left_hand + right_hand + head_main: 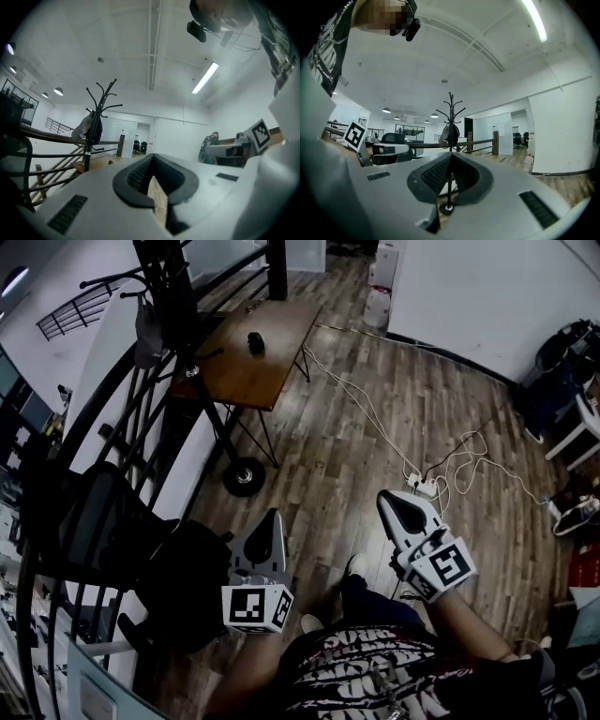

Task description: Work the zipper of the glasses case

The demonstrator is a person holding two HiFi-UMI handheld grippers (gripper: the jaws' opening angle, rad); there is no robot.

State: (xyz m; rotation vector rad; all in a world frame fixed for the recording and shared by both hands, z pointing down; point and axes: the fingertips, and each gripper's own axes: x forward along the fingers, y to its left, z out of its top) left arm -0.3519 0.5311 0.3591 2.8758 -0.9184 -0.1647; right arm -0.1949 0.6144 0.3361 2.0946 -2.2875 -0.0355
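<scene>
I stand on a wide wooden floor (375, 427). A dark railing (103, 474) closes off my whole left side, and a black chair (94, 512) sits against it. The wooden bench (272, 367) stands well ahead of me. The coat stand (244, 476) has its round foot on the floor between my left gripper (273, 516) and the bench's near edge. To the right the boards lie open, crossed only by a white cable (366, 404) running to a power strip (424, 487) just ahead of my right gripper (385, 496). A small dark thing on the bench's far part looks like the glasses case (255, 341), well apart from me. Both pairs of jaws are pressed together with nothing between them.
</scene>
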